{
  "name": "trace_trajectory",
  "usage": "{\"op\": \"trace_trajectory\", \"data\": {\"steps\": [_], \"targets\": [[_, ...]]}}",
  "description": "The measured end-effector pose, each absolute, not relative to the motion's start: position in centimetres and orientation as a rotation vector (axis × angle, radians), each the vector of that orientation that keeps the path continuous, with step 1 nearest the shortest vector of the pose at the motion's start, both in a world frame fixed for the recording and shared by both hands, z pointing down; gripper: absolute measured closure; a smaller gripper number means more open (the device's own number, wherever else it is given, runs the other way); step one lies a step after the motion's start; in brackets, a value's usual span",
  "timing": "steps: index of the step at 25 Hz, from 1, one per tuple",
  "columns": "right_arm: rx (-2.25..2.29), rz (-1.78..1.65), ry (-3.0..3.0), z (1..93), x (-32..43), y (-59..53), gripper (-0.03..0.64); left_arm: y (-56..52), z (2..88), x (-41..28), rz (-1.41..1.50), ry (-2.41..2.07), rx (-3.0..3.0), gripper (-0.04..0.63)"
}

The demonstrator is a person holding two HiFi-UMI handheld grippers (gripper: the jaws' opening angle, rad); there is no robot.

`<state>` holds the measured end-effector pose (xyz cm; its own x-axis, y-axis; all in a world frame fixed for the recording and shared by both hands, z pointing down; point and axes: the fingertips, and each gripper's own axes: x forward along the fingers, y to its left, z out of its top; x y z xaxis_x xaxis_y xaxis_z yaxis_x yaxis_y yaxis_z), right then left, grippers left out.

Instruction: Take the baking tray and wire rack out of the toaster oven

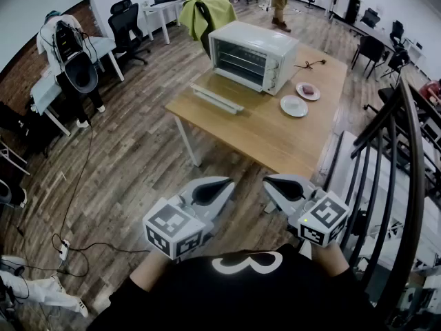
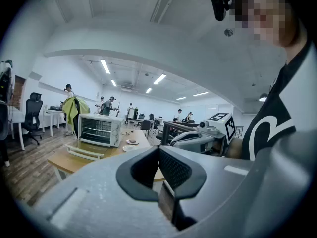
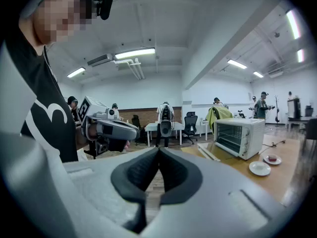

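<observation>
Two tools hover side by side close to the person's chest, and both are empty: the left tool [image 1: 219, 188] and the right tool [image 1: 277, 185] each have their jaws pressed together with nothing between them. They are well apart from the table [image 1: 275, 140], with a stretch of wooden floor between.

The task looks barely begun; the step in hand is the approach. The toaster oven [image 1: 251, 54] stands toward the far end of the table, and its door [image 1: 217, 96] lies folded down flat in front of it, so the cavity is open to reach. Thin horizontal bars show inside the cavity, which reads as the wire rack [image 1: 241, 64] sitting in its slot. The baking tray cannot be told apart from the rack at this range, though it is presumably in there too.

The next move calls for stepping up to the table, opening the jaws of one tool, and bringing it level over the lowered door to the front edge of whichever piece sits lower or nearer. The other tool could steady the oven so it does not slide.

Beside the oven, on the side of its knobs, sit two small plates. The nearer plate [image 1: 294, 105] looks bare, while the farther plate [image 1: 308, 90] carries a small dark item that cannot be identified. A cord [image 1: 310, 64] trails behind them.
</observation>
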<state>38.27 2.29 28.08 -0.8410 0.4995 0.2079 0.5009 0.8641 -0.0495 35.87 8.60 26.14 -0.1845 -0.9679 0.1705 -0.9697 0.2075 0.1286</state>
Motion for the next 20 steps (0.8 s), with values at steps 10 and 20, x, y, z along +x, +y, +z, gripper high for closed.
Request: {"op": "trace_trajectory", "data": {"steps": [10, 20], "targets": [[-0.736, 0.003, -2.793, 29.2, 37.0, 4.4, 0.62, 11.0, 26.5, 34.1, -0.023, -2.275, 1.832, 0.584], [-0.694, 0.084, -2.758, 31.6, 33.7, 8.2, 0.62, 15.8, 27.9, 30.6, -0.022, -2.281, 1.795, 0.584]]}}
